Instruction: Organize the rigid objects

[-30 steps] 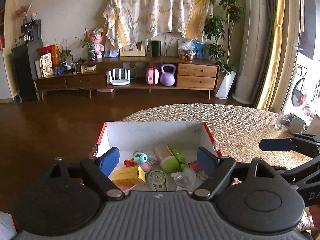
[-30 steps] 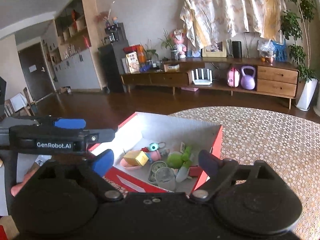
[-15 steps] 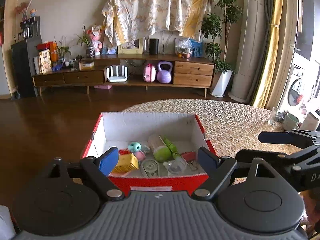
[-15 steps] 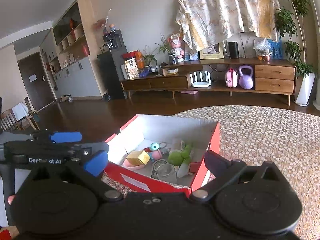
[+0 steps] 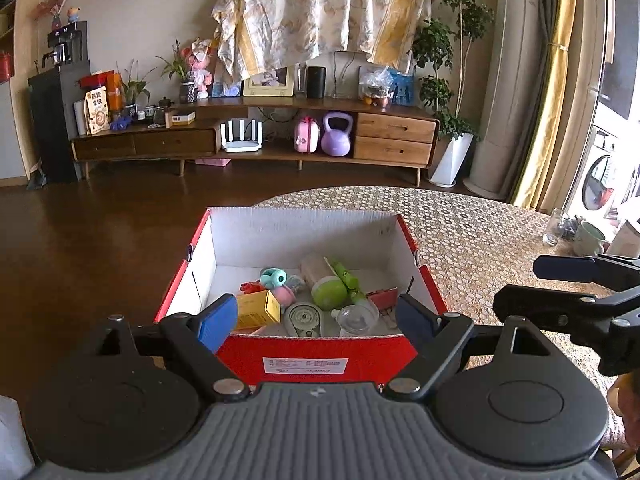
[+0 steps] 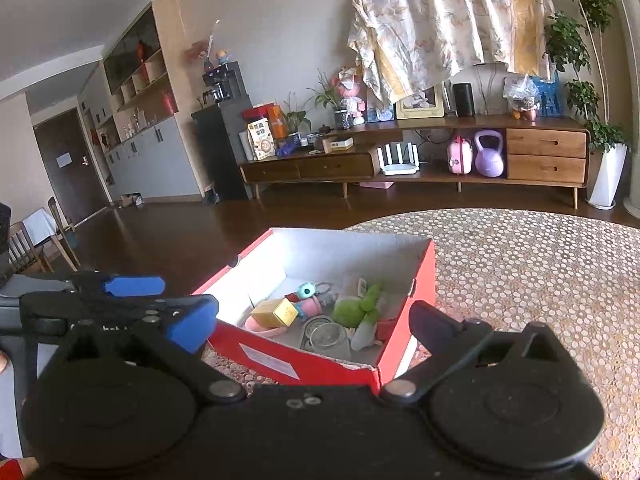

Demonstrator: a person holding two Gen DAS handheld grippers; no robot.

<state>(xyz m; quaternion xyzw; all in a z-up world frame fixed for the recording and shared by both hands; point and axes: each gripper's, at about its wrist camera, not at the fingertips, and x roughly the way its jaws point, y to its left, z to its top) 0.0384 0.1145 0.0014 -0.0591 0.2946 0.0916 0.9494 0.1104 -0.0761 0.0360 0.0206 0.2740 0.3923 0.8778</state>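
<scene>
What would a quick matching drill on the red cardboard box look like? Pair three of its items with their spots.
Items:
1. yellow carton
2. green round toy
3. clear plastic cup

Places, as the left wrist view shows them:
A. middle of the red cardboard box
B. near wall, right of centre
C. left side, behind the left gripper's blue pad

Pairs: 1-C, 2-A, 3-B

Both tools are black plastic with round pivot discs and silver screws. The left gripper (image 5: 316, 322) has a ribbed grey body and blue pads (image 5: 216, 322). The right gripper (image 6: 312, 326) is plain black.
</scene>
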